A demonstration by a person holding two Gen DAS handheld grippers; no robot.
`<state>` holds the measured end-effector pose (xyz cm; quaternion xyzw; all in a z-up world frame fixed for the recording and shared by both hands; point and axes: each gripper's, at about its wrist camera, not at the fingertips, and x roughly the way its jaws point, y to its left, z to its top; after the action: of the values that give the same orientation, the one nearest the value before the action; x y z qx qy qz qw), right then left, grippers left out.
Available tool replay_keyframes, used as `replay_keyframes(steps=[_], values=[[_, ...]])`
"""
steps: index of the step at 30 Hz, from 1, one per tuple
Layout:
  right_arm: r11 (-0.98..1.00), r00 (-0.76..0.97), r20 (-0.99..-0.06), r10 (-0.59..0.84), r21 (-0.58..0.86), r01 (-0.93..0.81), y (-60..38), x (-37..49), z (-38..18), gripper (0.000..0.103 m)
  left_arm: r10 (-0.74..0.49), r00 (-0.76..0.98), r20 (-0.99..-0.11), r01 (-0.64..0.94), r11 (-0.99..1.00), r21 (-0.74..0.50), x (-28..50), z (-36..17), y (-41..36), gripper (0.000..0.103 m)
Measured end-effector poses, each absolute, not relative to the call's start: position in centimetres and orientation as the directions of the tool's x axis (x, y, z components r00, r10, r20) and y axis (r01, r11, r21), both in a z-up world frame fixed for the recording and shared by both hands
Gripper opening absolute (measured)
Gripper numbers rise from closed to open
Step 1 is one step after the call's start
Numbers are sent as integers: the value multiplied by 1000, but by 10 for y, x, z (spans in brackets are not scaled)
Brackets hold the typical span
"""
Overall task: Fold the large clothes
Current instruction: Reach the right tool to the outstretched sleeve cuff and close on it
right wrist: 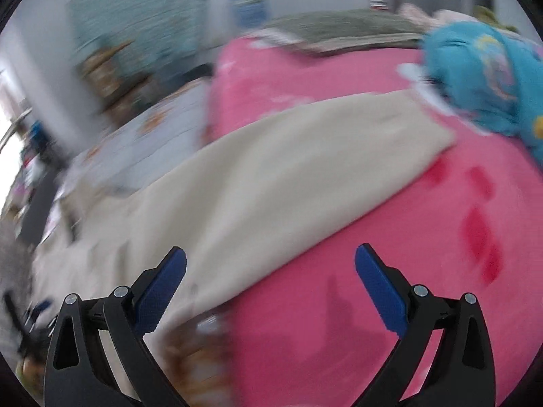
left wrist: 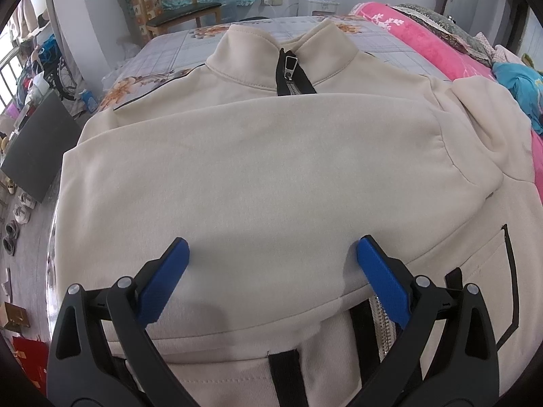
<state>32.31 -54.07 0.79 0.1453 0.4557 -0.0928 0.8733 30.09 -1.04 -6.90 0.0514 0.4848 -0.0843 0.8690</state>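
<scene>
A cream zip-up jacket [left wrist: 264,156] with a stand collar and black zipper [left wrist: 290,78] lies front up on the bed. One sleeve is folded across its chest. My left gripper [left wrist: 273,254] hovers open just above that folded sleeve, with nothing between its blue pads. In the blurred right wrist view, the other cream sleeve [right wrist: 288,169] stretches out over a pink blanket [right wrist: 390,254]. My right gripper [right wrist: 271,264] is open above the sleeve's lower edge and the blanket, holding nothing.
A blue garment [right wrist: 488,78] lies on the pink blanket [left wrist: 437,47] at the right. The floral grey bedsheet [left wrist: 163,57] shows beyond the collar. A wooden chair [left wrist: 176,10] stands behind the bed. Shoes [left wrist: 17,217] and a dark board [left wrist: 37,149] lie on the floor, left.
</scene>
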Motion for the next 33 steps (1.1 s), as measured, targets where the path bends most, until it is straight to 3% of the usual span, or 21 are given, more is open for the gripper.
replay_keyframes(steps=[3, 7, 13, 22, 25, 27, 30, 33], values=[[895, 569, -820, -60, 209, 394, -596, 338, 3, 97, -97, 524, -846, 197, 980, 10, 298, -69, -11, 96], [738, 597, -802, 26, 419, 530, -673, 349, -21, 97, -98, 538, -837, 197, 980, 11, 295, -69, -11, 96], [578, 696, -714, 78, 601, 551, -721, 350, -45, 90, -98, 541, -835, 195, 981, 11, 293, -69, -9, 97], [566, 691, -722, 44, 588, 578, -729, 366, -53, 61, -93, 545, -833, 190, 982, 14, 293, -69, -10, 97], [557, 670, -743, 9, 560, 614, -734, 368, -57, 44, -92, 546, -833, 188, 982, 15, 293, -68, -10, 97], [556, 650, -760, -19, 532, 639, -737, 365, -58, 25, -92, 546, -833, 189, 982, 15, 293, -69, -10, 97], [574, 638, -768, -50, 501, 648, -735, 360, -52, 10, -92, 546, -833, 189, 982, 15, 293, -68, -10, 97], [617, 650, -754, -93, 469, 632, -726, 351, -33, 9, -93, 546, -832, 190, 982, 15, 293, -68, -10, 97]])
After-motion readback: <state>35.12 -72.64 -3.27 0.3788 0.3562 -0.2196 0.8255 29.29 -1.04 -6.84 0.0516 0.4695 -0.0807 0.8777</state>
